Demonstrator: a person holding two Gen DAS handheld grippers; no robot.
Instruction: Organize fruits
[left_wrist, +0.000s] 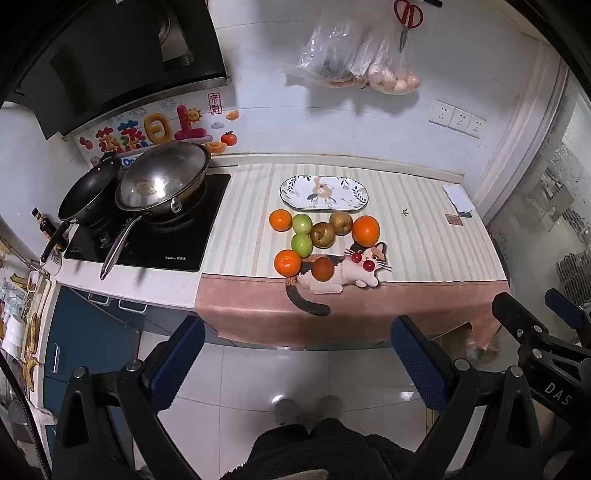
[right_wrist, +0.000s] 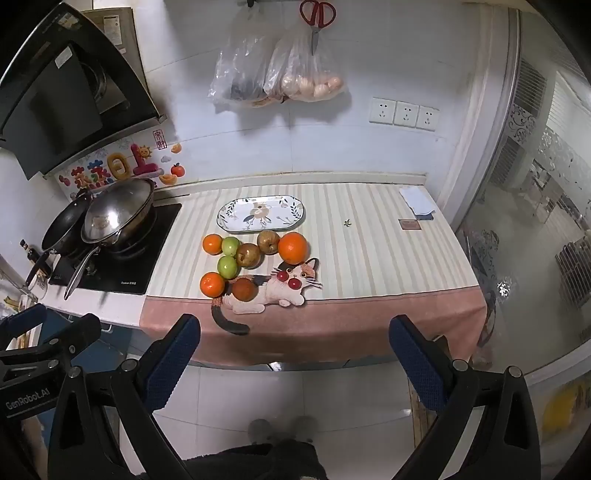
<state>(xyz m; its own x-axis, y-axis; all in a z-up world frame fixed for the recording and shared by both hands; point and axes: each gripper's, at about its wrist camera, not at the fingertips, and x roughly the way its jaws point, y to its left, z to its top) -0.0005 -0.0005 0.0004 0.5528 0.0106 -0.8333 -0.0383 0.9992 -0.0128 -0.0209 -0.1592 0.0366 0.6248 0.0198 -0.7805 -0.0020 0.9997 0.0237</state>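
Far beyond both gaping jaws, fruits (left_wrist: 321, 240) clustered, plate (left_wrist: 291, 199) behind

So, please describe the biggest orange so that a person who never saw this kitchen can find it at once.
Start at the striped cloth on the counter and find the oval floral plate near the wall. In front of the plate lies a cluster of fruit. The large round orange is at its right end, just above the printed cat's head, beside a brown pear, and clearly bigger than the two smaller oranges on the left.
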